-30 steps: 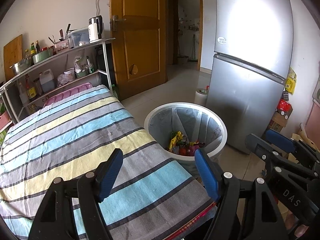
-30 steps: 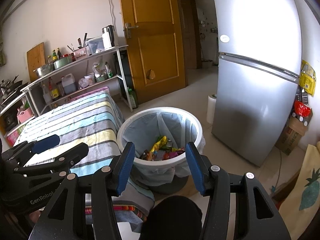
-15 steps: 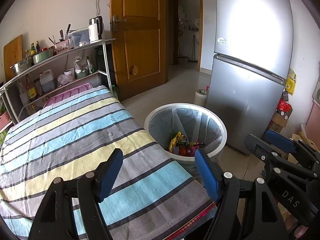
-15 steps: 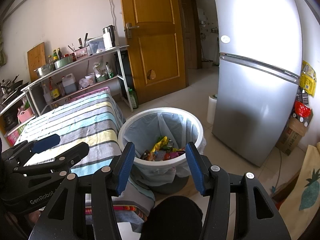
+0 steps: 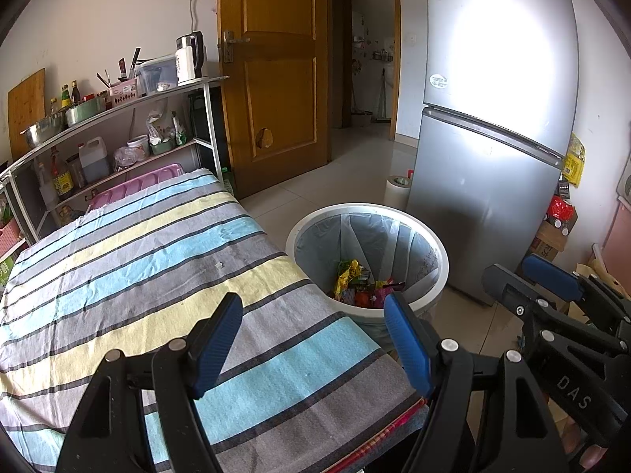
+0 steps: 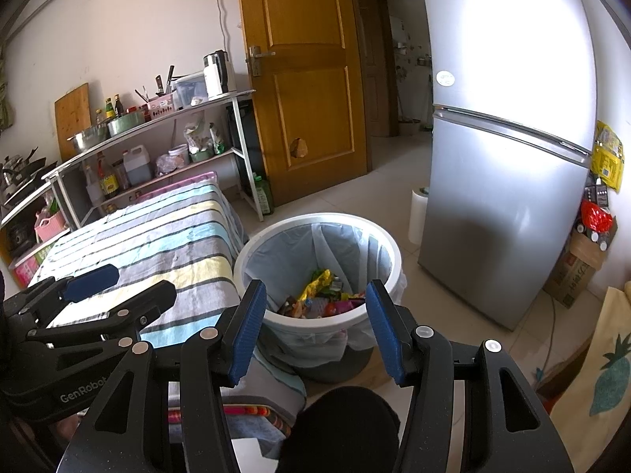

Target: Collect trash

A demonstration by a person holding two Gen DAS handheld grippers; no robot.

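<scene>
Left tongs (image 5: 313, 339): blue pads spread wide, nothing between them. They hang over the lower right corner of the striped cloth (image 5: 130, 260), which covers the desk and fills the lower left of the left wrist frame. The cloth surface is bare up to its far edge, and the right-hand edge of the desk runs just beside the bin.

Right tongs (image 6: 313, 327): jaws likewise wide apart and empty. In the right wrist frame they sit at bottom centre, framing the near rim of the trash bin (image 6: 252, 248).

The bin stands upright on the tiled floor (image 6: 386, 181), mouth facing up, long axis vertical, fitted with a pale liner. The trash (image 6: 321, 299), a heap of coloured wrappers, lies at the bottom of the bin, centre of frame; no single direction can be read from the pile.

Right of the bin stands a silver refrigerator (image 6: 508, 181), close to the rim but apart from it. Open floor extends from the bin to the wooden door (image 6: 307, 79) at upper centre. A metal shelf rack (image 6: 157, 146) with bottles and pots occupies the upper left, behind the desk.
</scene>
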